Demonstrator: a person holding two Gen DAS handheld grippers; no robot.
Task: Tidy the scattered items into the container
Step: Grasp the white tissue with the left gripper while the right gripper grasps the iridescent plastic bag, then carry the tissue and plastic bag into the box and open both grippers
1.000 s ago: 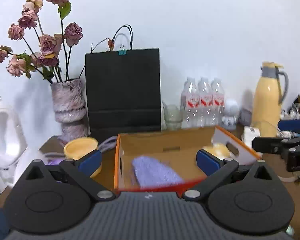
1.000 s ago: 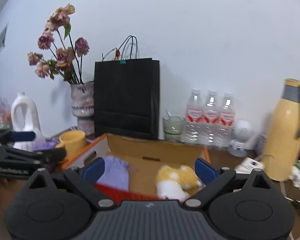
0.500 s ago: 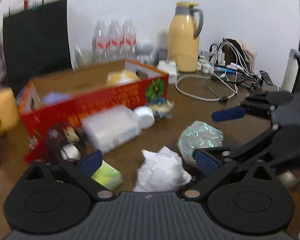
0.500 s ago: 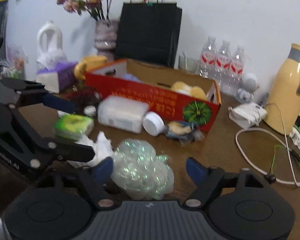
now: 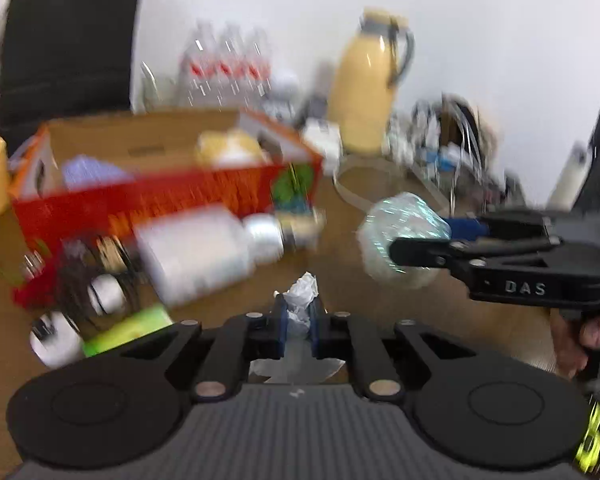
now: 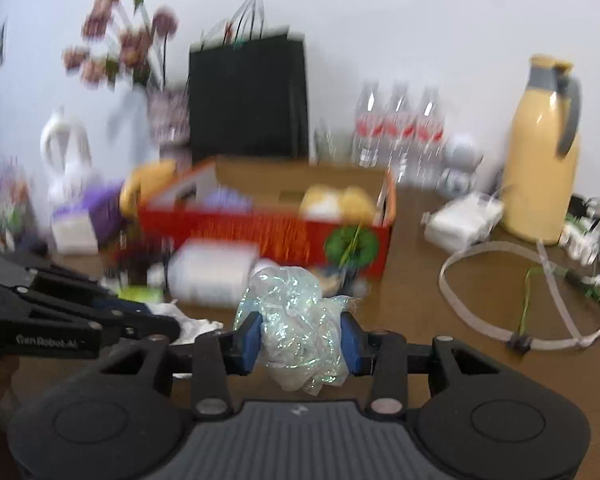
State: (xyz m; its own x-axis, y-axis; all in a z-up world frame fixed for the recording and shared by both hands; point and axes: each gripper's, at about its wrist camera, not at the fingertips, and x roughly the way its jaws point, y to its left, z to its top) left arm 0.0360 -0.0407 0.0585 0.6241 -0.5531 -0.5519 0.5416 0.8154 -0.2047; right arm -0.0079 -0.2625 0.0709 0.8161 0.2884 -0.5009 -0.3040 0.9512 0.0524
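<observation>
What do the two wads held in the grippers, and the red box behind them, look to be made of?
Left wad: probably tissue paper, matte white and crumpled. Right wad: thin plastic film, translucent with iridescent glints. Box: cardboard, plain brown inside, red print outside. Blur leaves all three tentative.

Both grippers are matte black with blue pads and silver pivot screws. The left gripper has a ribbed grey base flanked by round discs. The right gripper, at right, bears white "DAS" lettering.
</observation>
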